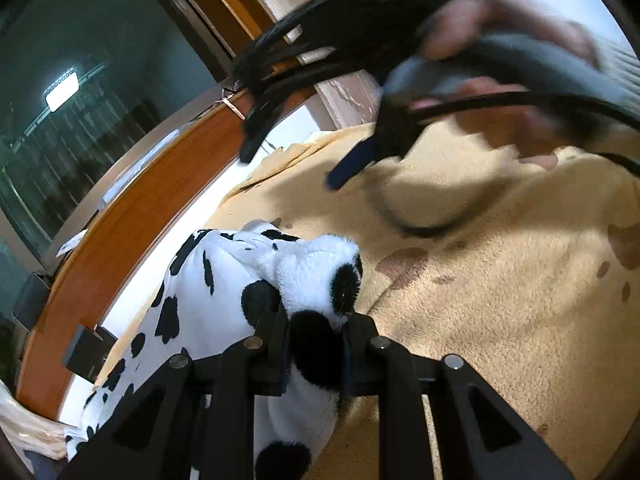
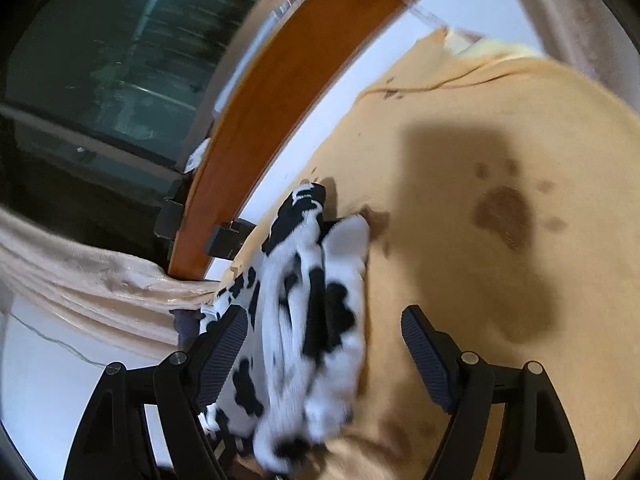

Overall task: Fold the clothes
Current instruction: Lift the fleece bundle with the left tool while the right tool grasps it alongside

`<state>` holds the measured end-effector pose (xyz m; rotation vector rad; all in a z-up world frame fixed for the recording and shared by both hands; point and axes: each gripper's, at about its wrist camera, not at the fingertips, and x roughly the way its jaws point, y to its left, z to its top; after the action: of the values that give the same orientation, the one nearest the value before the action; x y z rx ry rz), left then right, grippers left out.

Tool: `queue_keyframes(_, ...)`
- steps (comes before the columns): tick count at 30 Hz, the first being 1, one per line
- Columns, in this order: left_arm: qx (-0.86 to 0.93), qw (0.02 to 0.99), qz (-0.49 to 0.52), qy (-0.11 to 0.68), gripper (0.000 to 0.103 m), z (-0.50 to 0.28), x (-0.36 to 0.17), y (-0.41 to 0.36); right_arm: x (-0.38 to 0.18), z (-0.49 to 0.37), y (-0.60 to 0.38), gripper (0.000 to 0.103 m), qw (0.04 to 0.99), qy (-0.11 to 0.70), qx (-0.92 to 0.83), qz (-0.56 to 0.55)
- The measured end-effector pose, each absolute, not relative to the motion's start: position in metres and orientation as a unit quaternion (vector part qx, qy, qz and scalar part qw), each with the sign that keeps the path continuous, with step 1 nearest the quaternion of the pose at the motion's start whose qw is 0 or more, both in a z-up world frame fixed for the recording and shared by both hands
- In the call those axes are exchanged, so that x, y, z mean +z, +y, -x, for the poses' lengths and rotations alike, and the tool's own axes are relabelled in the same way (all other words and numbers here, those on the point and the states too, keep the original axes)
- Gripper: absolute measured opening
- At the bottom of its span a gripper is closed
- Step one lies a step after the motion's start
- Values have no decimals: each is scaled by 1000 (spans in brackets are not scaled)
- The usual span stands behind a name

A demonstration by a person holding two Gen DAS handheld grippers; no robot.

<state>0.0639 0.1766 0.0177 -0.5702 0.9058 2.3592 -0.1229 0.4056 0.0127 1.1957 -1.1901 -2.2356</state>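
Now the left gripper [image 1: 316,344] pinches a fluffy black-and-white spotted fleece garment [image 1: 248,280] on the tan paw-print blanket [image 1: 500,300]. At two o'clock in that view, the right gripper [image 2: 324,356] hangs wide open, holding nothing; the garment lies between its fingers

You see both pictures bent round, with dark corners and curved lines near the edges. A ceiling lamp [image 1: 62,90] shines back from the dark window [image 1: 100,100], and the blanket [image 1: 500,300] looks bright and warm. A big soft shadow [image 2: 472,216] lies on it. Your right hand [image 1: 500,40] is smeared with blur in the left view. The spotted cloth [image 2: 304,340] is blurry too.
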Motion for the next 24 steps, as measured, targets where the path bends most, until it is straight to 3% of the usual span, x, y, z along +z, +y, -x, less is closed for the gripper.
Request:
queue_keyframes(5, 880, 280, 213, 318, 22, -61, 24, 172, -6, 172, 387, 81, 182, -438, -752, -459)
queue_keyframes(17, 885, 296, 222, 283, 22, -64, 30, 166, -15, 219, 350, 81, 183, -398, -743, -506)
queue_keyframes(18, 885, 296, 223, 284, 22, -66, 30, 167, -14, 219, 347, 76, 182, -384, -749, -509)
queue_keyframes(19, 885, 295, 223, 284, 22, -67, 30, 167, -12, 219, 344, 59, 177, -369, -756, -511)
queue_keyframes(22, 885, 294, 225, 282, 22, -68, 32, 168, -11, 215, 343, 36, 177, -368, -760, -506)
queue_keyframes(24, 887, 293, 226, 278, 22, -67, 35, 166, -8, 212, 344, 32, 177, -369, -765, -498)
